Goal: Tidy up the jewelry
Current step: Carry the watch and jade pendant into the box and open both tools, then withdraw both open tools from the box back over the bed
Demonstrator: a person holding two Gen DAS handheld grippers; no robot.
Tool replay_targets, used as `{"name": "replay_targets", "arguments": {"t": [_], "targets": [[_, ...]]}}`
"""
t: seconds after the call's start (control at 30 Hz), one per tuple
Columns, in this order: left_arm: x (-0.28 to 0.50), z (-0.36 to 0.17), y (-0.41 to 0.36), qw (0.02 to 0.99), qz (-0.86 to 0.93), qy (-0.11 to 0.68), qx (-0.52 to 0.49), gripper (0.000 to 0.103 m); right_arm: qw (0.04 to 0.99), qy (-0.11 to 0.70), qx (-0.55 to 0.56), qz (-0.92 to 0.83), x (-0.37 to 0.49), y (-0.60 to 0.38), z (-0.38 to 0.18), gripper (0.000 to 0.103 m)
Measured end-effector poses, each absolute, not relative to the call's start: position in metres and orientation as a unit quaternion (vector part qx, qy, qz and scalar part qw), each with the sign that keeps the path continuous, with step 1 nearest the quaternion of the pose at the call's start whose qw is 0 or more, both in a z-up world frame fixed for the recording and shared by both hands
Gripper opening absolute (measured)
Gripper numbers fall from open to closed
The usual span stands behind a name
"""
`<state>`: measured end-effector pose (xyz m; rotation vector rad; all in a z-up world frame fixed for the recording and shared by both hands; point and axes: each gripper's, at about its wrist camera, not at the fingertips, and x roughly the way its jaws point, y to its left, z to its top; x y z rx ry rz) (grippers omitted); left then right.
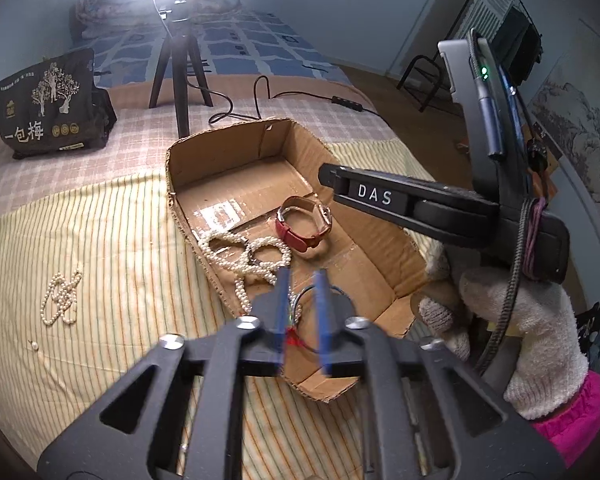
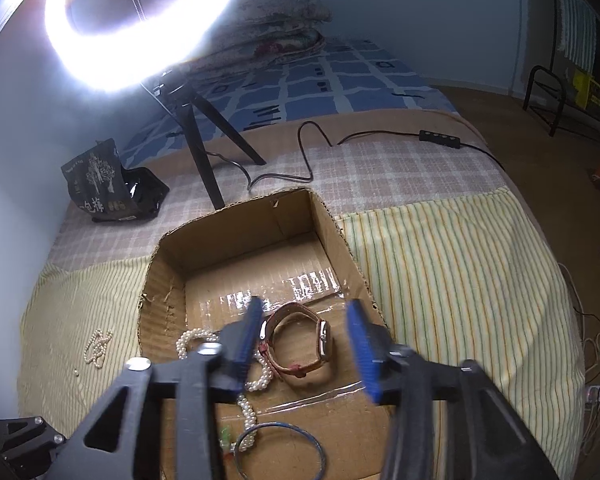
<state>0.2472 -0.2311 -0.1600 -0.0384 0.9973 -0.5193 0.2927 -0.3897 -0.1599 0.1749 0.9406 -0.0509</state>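
An open cardboard box [image 1: 228, 152] [image 2: 236, 216] lies on the striped cloth. Inside are a red-strap watch [image 1: 304, 222] [image 2: 300, 340], a pearl necklace [image 1: 248, 256] [image 2: 252, 384] and a thin bangle with a red-green charm [image 1: 300, 320] [image 2: 280, 452]. My left gripper [image 1: 302, 280] hangs over the box's near end, fingers slightly apart, the bangle showing between them untouched. My right gripper [image 2: 304, 316] is open above the watch; its body shows in the left wrist view [image 1: 412, 204]. A small pearl bracelet [image 1: 60, 296] [image 2: 96, 346] and one loose pearl [image 1: 33, 345] lie on the cloth to the left.
A ring light on a tripod [image 1: 180, 72] [image 2: 204, 148] stands behind the box, its cable and switch [image 2: 440, 136] trailing right. A black snack bag [image 1: 48, 104] [image 2: 100, 184] stands far left. The bed edge drops off at right to the floor [image 2: 560, 140].
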Motion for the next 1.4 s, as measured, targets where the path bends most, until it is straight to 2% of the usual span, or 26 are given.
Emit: {"name": "replay_targets", "arguments": {"t": [0.03, 0.07, 0.2, 0.37, 0.8, 1.4], "targets": [[0.247, -0.16, -0.23, 0.848, -0.245, 0.47, -0.016, 0.037, 0.888, 0.45, 0.084, -0.026, 0.292, -0.39, -0.159, 0.072], [0.245, -0.159, -0.23, 0.85, -0.243, 0.467, -0.013, 0.039, 0.89, 0.447, 0.084, -0.028, 0.292, -0.39, -0.158, 0.08], [0.244, -0.157, -0.225, 0.853, -0.235, 0.465, -0.007, 0.062, 0.895, 0.438, 0.077, -0.031, 0.29, -0.388, -0.151, 0.092], [0.243, -0.154, -0.221, 0.857, -0.227, 0.463, 0.0, 0.065, 0.896, 0.437, 0.073, -0.024, 0.287, -0.382, -0.145, 0.1], [0.232, -0.147, -0.204, 0.862, -0.225, 0.454, 0.016, 0.066, 0.902, 0.427, 0.053, -0.024, 0.274, -0.368, -0.128, 0.101], [0.222, -0.137, -0.124, 0.876, -0.21, 0.435, 0.02, 0.066, 0.919, 0.392, 0.042, -0.007, 0.246, -0.345, -0.104, 0.103]]}}
